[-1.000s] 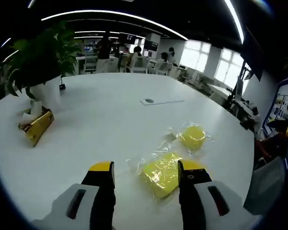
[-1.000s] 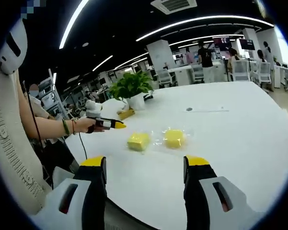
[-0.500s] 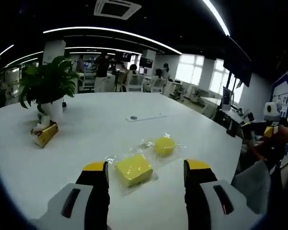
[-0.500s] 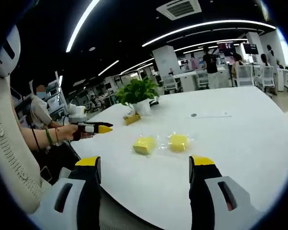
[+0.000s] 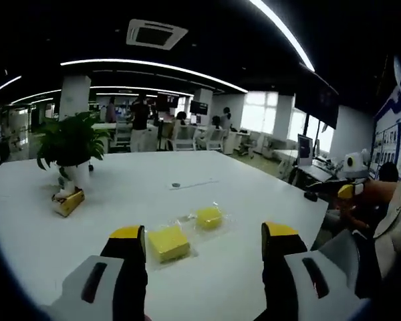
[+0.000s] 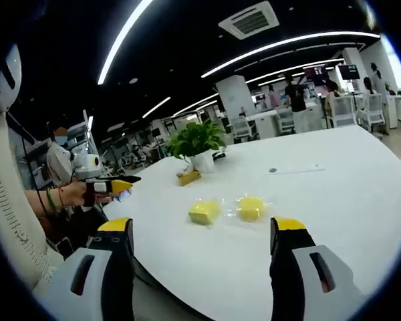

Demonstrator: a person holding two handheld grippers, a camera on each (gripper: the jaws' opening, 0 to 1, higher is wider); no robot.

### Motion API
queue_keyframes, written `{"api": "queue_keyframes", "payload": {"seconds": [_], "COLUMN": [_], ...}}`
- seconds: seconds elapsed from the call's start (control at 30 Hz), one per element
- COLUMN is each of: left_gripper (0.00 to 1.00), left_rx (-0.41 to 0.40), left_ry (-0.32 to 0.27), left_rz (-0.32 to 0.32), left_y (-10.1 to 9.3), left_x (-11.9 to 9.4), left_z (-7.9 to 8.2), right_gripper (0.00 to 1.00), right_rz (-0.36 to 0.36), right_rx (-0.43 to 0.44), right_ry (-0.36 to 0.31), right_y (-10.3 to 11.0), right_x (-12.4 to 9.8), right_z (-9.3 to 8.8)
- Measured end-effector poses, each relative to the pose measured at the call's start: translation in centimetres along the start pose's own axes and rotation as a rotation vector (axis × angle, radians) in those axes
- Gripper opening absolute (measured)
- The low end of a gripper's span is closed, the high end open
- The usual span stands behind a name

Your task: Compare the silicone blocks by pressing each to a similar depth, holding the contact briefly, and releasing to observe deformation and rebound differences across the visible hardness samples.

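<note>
Left gripper view: our left gripper (image 5: 204, 235) hangs with jaws spread wide, gripping nothing. On the white table (image 5: 134, 190), the square yellow block (image 5: 168, 243) lies beside the rounder yellow block (image 5: 208, 217) (both in clear wrap), well apart from the potted plant (image 5: 70, 144).

Right gripper view: our right gripper (image 6: 204, 231) is also spread, empty, near the table edge, blocks beyond.

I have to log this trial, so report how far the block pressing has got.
Done: nothing visible; the square block and round block lie unmarked in their clear wrappers on the white table. In hand: neither block; the left gripper and right gripper hang open, apart from both. Left: pressing, holding and releasing each block.
</note>
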State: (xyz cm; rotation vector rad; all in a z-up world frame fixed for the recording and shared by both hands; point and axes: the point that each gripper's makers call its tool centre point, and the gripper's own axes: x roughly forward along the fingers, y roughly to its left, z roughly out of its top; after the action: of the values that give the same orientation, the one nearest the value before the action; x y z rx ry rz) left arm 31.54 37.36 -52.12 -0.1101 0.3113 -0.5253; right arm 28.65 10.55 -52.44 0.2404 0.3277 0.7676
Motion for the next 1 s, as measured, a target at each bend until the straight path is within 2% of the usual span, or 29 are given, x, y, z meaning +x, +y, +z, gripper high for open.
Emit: {"api": "queue_keyframes", "payload": {"seconds": [0.3, 0.43, 1.0], "left_gripper": [0.79, 0.78, 0.82], "left_rx": [-0.044, -0.061, -0.07], "left_ry": [0.009, 0.022, -0.003], "left_rz": [-0.003, 0.014, 0.016], "left_y": [-3.1, -3.5, -4.2], "left_x": [-1.6, -2.0, -1.4], "left_z": [-2.0, -2.5, -1.5], "right_gripper": [0.81, 0.8, 0.78], "right_rz": [0.02, 0.024, 0.03], "right_rx": [-0.017, -0.034, -0.011], "right_ry": [0.004, 0.025, 0.016], "right_y": [0.0, -0.1, -0.9], "right_x": [-0.3, -0.4, -0.6], "right_z": [-0.4, -1.1, -1.4]}}
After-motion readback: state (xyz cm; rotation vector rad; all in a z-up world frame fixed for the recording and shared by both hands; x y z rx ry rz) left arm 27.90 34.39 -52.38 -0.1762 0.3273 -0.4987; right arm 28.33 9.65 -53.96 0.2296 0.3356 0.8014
